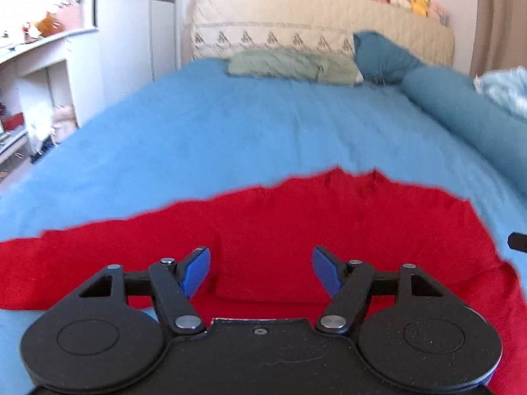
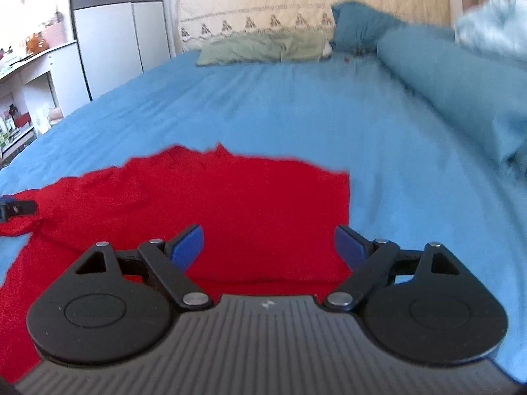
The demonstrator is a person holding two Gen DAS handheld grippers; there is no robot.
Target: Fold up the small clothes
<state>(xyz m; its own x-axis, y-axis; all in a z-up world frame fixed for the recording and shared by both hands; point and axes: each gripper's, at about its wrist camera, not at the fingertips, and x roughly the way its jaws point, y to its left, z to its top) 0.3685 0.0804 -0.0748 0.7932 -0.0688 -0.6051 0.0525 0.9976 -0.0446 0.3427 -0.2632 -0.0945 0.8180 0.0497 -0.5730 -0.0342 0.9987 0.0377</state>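
A red garment (image 1: pixel 296 217) lies spread flat on the blue bed cover (image 1: pixel 230 125); it also shows in the right wrist view (image 2: pixel 230 204). My left gripper (image 1: pixel 262 265) is open and empty, hovering over the garment's near middle part. My right gripper (image 2: pixel 268 247) is open and empty over the garment's right near portion, its right finger near the garment's right edge. A tip of the right gripper (image 1: pixel 517 240) shows at the right edge of the left wrist view. A tip of the left gripper (image 2: pixel 16 209) shows at the left edge of the right wrist view.
A green pillow (image 1: pixel 290 65) and a teal pillow (image 1: pixel 382 56) lie at the head of the bed against a cream headboard cover (image 1: pixel 313 23). A rolled teal blanket (image 2: pixel 461 75) runs along the right side. White shelves (image 1: pixel 39 75) and a wardrobe (image 2: pixel 115 39) stand at left.
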